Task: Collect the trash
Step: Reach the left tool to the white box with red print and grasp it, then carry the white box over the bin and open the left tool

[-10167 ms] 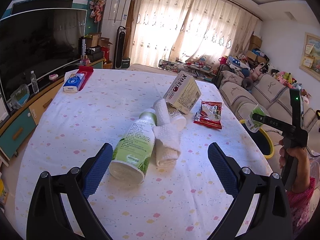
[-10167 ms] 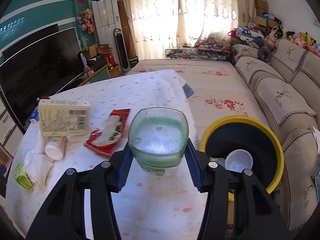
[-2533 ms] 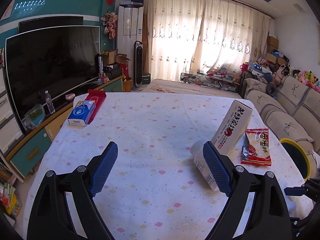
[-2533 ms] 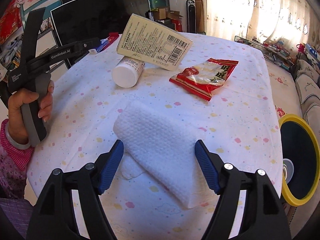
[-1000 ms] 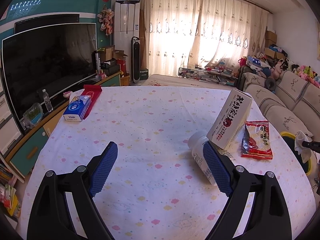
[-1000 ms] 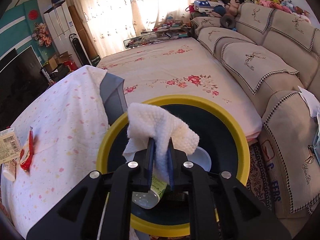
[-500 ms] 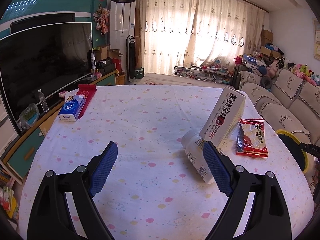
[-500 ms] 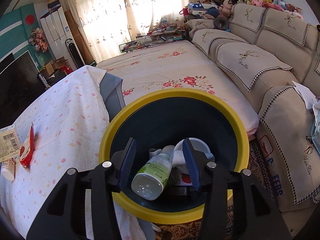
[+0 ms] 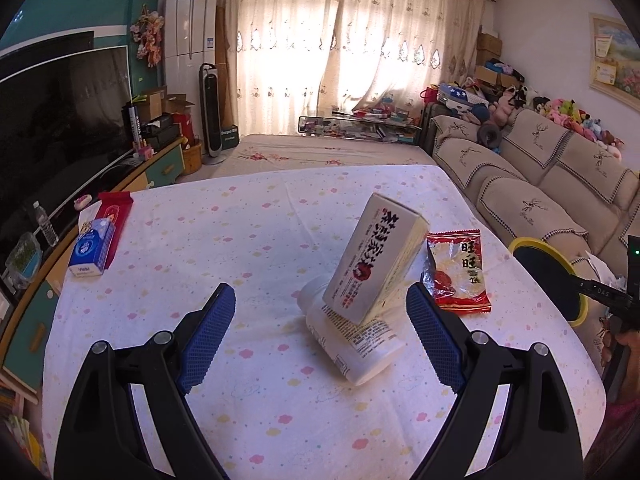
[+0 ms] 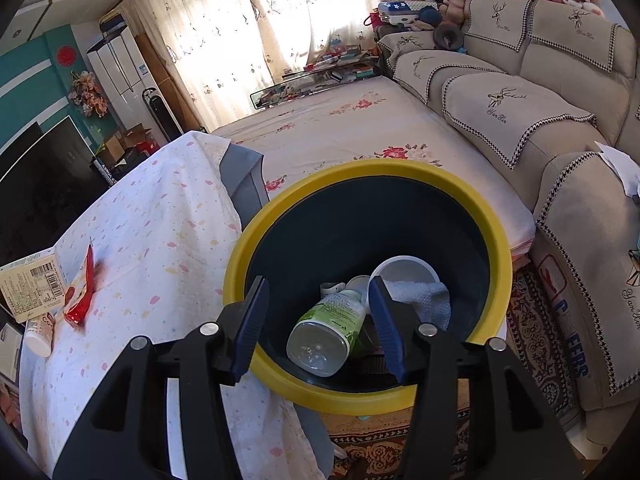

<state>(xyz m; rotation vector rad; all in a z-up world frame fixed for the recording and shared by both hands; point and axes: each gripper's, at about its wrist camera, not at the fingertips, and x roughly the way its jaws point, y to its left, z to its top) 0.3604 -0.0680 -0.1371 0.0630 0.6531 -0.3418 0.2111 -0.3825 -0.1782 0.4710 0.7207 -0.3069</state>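
Observation:
My right gripper (image 10: 318,322) is open and empty above the yellow-rimmed trash bin (image 10: 460,196). Inside the bin lie a green-label bottle (image 10: 330,330), a white cloth (image 10: 420,300) and a white cup (image 10: 404,268). My left gripper (image 9: 320,330) is open and empty over the table. Between its fingers lies a white bottle (image 9: 352,340) on its side, with a white carton (image 9: 376,260) leaning on it. A red snack packet (image 9: 458,272) lies to their right. The carton (image 10: 28,284), packet (image 10: 82,292) and bottle (image 10: 40,334) also show in the right wrist view.
The table (image 9: 240,232) has a dotted white cloth. A blue tissue pack (image 9: 92,252) and a red box (image 9: 114,212) sit at its far left edge. The bin (image 9: 548,276) stands off the table's right side by a beige sofa (image 9: 540,184). A TV (image 9: 60,120) is on the left.
My right gripper opened over the bin and the white cloth dropped in; the jaws have since spread wider. My left gripper moved closer to the white bottle and carton.

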